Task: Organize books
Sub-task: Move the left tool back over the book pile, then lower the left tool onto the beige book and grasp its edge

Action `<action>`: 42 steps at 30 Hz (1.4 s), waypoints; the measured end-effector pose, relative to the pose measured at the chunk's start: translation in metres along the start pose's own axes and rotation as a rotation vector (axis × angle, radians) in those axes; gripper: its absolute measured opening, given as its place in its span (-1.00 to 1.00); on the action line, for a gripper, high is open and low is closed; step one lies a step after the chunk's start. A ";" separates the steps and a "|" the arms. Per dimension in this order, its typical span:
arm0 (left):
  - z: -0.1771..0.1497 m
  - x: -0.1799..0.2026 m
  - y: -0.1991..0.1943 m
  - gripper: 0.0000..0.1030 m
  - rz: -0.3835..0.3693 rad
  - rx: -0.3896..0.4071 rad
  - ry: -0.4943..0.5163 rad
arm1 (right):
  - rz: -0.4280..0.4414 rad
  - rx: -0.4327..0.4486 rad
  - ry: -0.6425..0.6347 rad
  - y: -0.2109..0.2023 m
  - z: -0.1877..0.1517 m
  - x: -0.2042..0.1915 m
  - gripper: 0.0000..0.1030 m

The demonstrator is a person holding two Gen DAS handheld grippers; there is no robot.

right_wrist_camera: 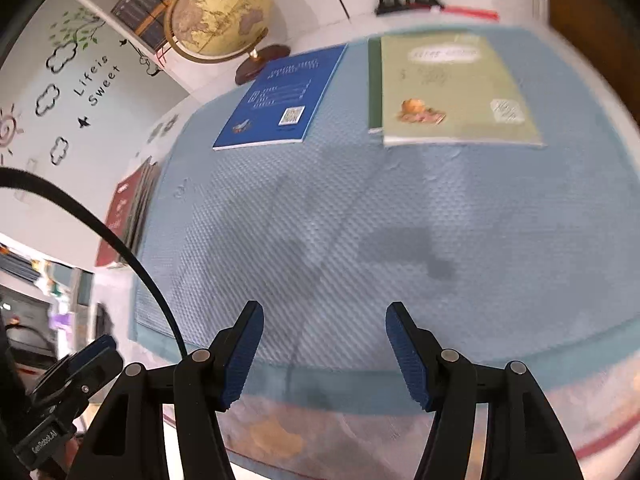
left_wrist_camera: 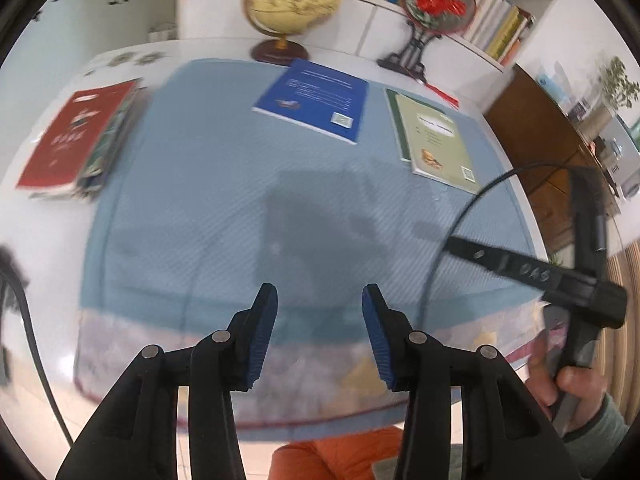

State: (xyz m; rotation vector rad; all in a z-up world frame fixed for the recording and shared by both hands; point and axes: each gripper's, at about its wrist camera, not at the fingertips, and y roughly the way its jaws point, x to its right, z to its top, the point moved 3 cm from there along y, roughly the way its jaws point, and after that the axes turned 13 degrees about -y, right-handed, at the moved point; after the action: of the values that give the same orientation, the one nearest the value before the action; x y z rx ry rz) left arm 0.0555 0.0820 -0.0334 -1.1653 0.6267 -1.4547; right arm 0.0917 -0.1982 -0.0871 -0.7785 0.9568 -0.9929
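We are between pickups in tidying the books, and both grippers hang over the near edge of a round table covered by a blue mat.

Our left gripper is released, its blue pads parted with nothing between them. Our right gripper is likewise released and empty, its jaws standing apart over bare mat.

In the right wrist view, a green book lies flat at about one o'clock from the jaws, on top of a darker green one whose edge shows along its left side. A blue book lies flat at about eleven o'clock, well apart from the green one. At about nine o'clock, off the mat's left edge, a red book tops a small stack. A globe stands behind the blue book.

We judge that the stack on the left is the gathering place, and that the two loose piles have not yet joined it. The next move likely calls for reaching forward to one of them, setting one finger under its near edge and pinching the cover, since flat, thin books offer little to grasp.

Both grippers tilt steeply down toward the mat. In the left wrist view, a hand grips the right tool's handle at about three o'clock.
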 end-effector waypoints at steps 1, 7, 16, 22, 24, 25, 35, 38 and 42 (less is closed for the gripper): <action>-0.006 -0.007 -0.006 -0.19 0.001 0.008 -0.013 | -0.027 0.017 -0.016 -0.008 -0.002 -0.004 0.19; -0.026 -0.022 -0.027 -0.19 0.000 0.045 -0.030 | -0.218 0.095 -0.104 -0.055 -0.016 -0.033 0.20; -0.029 -0.008 -0.046 -0.19 -0.049 0.091 -0.018 | -0.352 0.193 -0.164 -0.112 -0.038 -0.049 0.47; -0.024 0.006 -0.043 -0.19 -0.044 0.095 -0.001 | -0.372 0.215 -0.158 -0.123 -0.035 -0.043 0.47; -0.020 0.012 -0.038 -0.19 -0.042 0.091 -0.001 | -0.378 0.215 -0.162 -0.124 -0.032 -0.038 0.47; -0.016 0.016 -0.034 -0.19 -0.044 0.089 -0.001 | -0.382 0.210 -0.163 -0.123 -0.030 -0.033 0.47; 0.042 0.098 0.037 -0.19 -0.087 0.025 0.030 | -0.338 0.116 -0.047 -0.096 0.012 0.073 0.47; 0.070 0.123 0.078 -0.19 -0.121 -0.034 0.021 | -0.278 0.091 0.012 -0.083 0.025 0.113 0.47; 0.096 0.150 0.132 -0.19 -0.169 -0.109 0.010 | -0.151 0.101 0.032 -0.055 0.049 0.162 0.47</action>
State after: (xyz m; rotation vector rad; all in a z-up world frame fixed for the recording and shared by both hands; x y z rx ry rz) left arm 0.2128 -0.0712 -0.0655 -1.3233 0.6334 -1.5850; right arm 0.1558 -0.3634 -0.0675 -0.7605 0.8776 -1.1788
